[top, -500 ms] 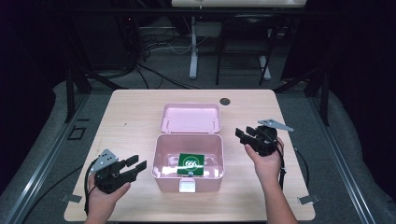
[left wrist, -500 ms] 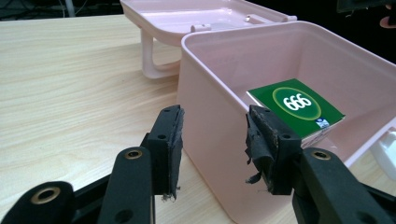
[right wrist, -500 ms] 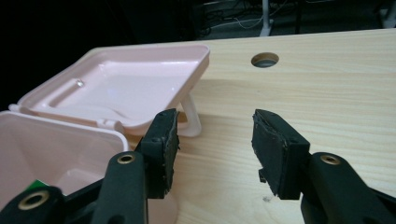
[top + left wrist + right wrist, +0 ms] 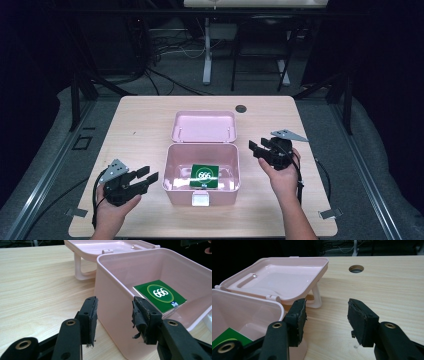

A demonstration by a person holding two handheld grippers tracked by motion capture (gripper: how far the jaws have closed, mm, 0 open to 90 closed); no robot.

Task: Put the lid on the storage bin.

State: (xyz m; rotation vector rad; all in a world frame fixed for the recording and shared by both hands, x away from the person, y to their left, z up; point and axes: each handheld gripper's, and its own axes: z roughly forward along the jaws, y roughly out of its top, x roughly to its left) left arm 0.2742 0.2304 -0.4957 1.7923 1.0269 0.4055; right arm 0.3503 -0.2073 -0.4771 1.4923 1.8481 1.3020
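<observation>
Inside pink box (image 4: 172,172), green pack (image 4: 204,176) flat, square; left gripper (image 4: 145,178), right gripper (image 4: 256,148) both released.

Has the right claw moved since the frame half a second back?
No. In the high view the right claw sits at the same spot beside the pink box, level with its hinge, jaws open and empty.

Both forearms enter from the near edge. The left hand (image 4: 111,212) holds the left claw (image 4: 148,175) low, jaws apart and empty, pointing right. The right hand (image 4: 283,179) holds the right claw (image 4: 255,147) farther forward, jaws apart and empty, pointing left.
</observation>
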